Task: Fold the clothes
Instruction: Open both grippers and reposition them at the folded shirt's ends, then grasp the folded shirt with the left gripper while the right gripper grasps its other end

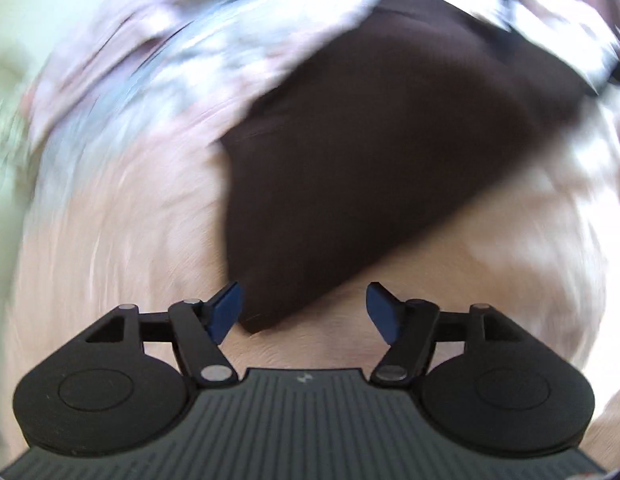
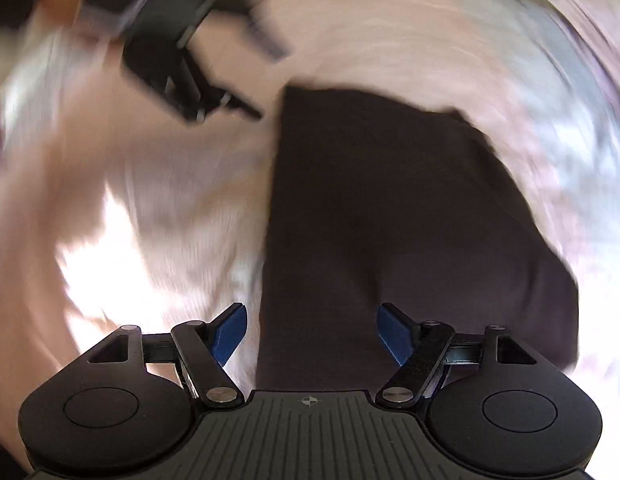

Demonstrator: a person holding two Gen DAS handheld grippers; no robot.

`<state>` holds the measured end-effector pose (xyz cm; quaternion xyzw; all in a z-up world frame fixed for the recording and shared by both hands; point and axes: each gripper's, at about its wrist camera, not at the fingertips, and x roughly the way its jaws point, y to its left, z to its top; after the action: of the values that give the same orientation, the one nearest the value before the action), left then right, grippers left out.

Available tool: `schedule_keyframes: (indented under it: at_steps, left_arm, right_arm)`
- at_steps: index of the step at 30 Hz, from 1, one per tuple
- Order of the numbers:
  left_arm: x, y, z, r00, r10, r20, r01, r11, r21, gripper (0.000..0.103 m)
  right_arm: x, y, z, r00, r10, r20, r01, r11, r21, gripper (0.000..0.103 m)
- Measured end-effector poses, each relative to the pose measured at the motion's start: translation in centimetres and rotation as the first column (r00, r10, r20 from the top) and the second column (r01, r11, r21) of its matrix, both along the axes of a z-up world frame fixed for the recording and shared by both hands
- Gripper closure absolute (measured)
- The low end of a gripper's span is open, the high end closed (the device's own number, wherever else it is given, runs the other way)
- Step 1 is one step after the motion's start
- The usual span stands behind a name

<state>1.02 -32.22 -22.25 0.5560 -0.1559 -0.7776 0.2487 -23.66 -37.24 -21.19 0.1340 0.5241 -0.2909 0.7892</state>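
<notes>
Item 1: dark brown garment, folded flat, lying on a pale pink sheet. Both views blurred.

Item 2: my left tool, fingers spread wide, nothing between them. Garment's near corner sits just ahead of the tips, closer to the left blue pad; can't tell if touching.

Item 3: my right tool, also wide apart, holding nothing. Garment runs from between the fingers fwd & to the right; its left edge near the left pad.

Item 4: left tool seen from right cam, upper left, just beside garment's far corner.

Item 5: floral fabric beyond garment, far side.
</notes>
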Motion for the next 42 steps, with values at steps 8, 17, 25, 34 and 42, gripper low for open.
schedule_keyframes:
  at_steps: [8, 17, 25, 34, 42]
  left_arm:
    - [-3.2, -1.8, -5.0, 0.984, -0.107, 0.140, 0.135, 0.968, -0.210, 0.053]
    - [-3.0, -2.1, 3.5, 0.989, -0.097, 0.109, 0.109, 0.988, -0.110, 0.097]
    - [-7.4, 8.2, 9.8, 0.999, 0.029, 0.018, -0.029, 0.999, 0.040, 0.098]
    - [-13.5, 20.3, 8.9, 0.970, 0.237, -0.049, -0.228, 0.963, 0.144, 0.099]
    - [-13.9, 25.0, 8.0, 0.962, 0.249, -0.110, -0.240, 0.966, 0.094, 0.099]
  right_arm:
    - [1.4, 0.9, -2.3, 0.987, 0.098, -0.129, -0.111, 0.989, -0.097, 0.050]
    - [-2.8, -0.8, 4.7, 0.992, 0.122, -0.041, -0.124, 0.991, -0.060, 0.088]
    - [-9.4, 0.5, 10.2, 0.964, 0.260, -0.058, -0.262, 0.965, -0.024, 0.088]
    - [-14.9, 4.4, 8.4, 0.924, 0.369, -0.099, -0.367, 0.929, 0.039, 0.088]
    - [-16.8, 9.3, 7.1, 0.934, 0.326, -0.145, -0.331, 0.943, -0.016, 0.089]
